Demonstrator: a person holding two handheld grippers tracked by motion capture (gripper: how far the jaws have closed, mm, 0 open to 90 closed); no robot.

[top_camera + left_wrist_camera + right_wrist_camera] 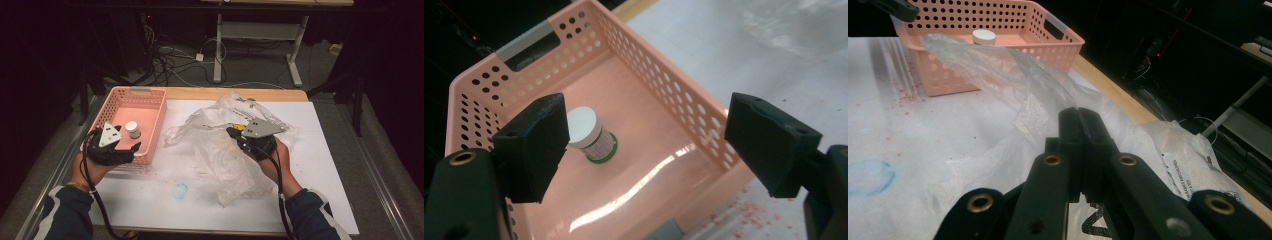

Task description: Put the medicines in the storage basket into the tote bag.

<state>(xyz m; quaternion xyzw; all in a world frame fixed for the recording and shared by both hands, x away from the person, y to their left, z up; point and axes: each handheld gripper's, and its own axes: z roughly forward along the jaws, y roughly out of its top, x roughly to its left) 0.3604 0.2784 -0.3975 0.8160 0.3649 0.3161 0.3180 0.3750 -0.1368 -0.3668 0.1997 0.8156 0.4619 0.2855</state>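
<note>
The right claw (1079, 117), jaws pressed together, seems to pinch the one clear bag (220, 150) on the bench (330, 165), likely to lift or steady it. The left claw (644, 145) hangs spread over the one pink basket (684, 95), above its single jar (591, 132), probably just released.

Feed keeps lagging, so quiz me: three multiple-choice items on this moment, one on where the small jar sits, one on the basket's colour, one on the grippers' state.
1. The white-lidded jar stands:
A. on the plastic bag
B. in the basket
C. on the floor

2. The basket is:
A. pink
B. blue
C. green

3. Which gripper is open?
A. right gripper
B. both
C. left gripper

Key: 1 B, it stands on the basket's floor. 2 A, pink perforated walls. 3 C, left jaws spread wide; right jaws pressed together over the plastic bag.
</note>
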